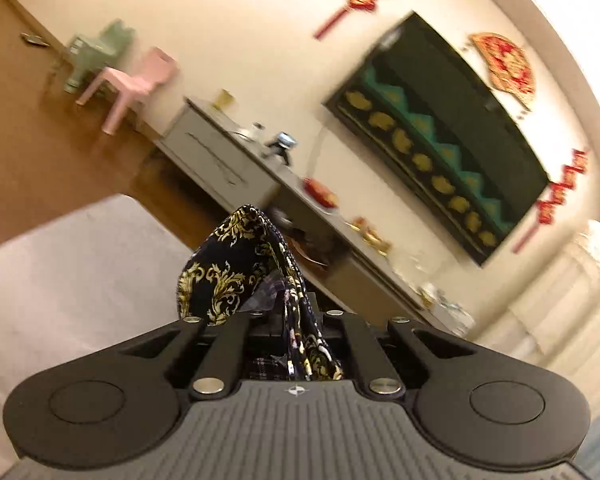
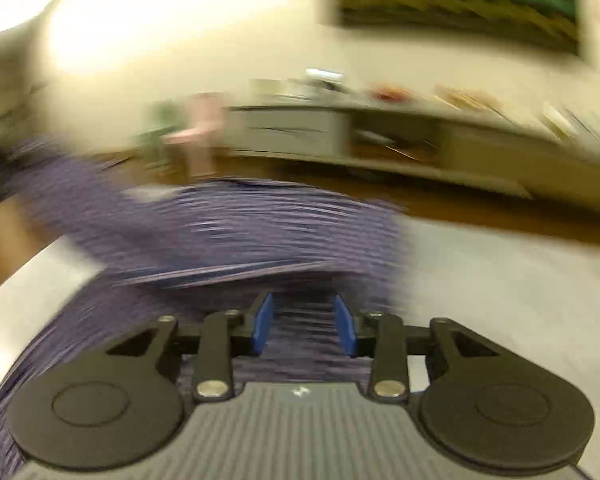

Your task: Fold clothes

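Clutching a bunched fold of black, gold-patterned cloth, the left claw is clamped tight on the fabric and holds it raised above the pale tabletop, which lies toward 9 o'clock of it. The right claw stands partly apart, its blue pads bare and pressing nothing, poised over a heavily blurred purple garment that sprawls on the tabletop from 12 round to 8 o'clock of it.

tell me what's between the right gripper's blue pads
Purplish striped cloth shows in the gap of the right gripper, pads apart, in the blurred right wrist view.
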Demonstrator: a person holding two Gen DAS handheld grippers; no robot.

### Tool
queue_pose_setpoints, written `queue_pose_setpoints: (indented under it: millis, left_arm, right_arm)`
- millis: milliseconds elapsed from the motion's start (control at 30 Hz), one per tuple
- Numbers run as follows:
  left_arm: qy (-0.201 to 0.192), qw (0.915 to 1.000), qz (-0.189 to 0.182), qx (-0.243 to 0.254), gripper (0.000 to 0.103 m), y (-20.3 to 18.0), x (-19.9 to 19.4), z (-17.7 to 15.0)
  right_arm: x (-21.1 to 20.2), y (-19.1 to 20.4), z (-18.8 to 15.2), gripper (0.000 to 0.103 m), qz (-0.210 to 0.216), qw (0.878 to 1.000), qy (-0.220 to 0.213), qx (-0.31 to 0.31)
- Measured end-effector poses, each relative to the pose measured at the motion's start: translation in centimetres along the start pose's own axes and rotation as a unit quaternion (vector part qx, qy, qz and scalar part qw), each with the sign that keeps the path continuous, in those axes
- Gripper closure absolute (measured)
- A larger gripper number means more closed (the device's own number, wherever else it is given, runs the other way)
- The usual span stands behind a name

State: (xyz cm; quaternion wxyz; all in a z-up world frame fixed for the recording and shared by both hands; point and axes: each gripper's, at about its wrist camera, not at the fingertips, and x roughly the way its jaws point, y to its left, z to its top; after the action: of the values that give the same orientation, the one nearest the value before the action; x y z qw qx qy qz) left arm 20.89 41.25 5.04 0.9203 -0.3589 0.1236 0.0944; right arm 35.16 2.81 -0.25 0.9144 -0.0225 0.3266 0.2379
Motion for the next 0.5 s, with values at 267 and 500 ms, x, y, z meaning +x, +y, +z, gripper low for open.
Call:
queue_pose_setpoints:
  millis: [267,500]
  left_arm:
    - [-0.055,0.9972,0.045,-0.026,0.097,1.8,-2.4,1.5]
    - [-0.025,0.9996,0.014,0.003,0.097,0.0,-1.7,1.4]
  right_arm:
    - [5.7,0.8,-1.3,0.078,0.046,0.987,0.098,-0.119]
    - [6.3,-1.9,5.8,0.052,0.06,0.997,0.025,-0.048]
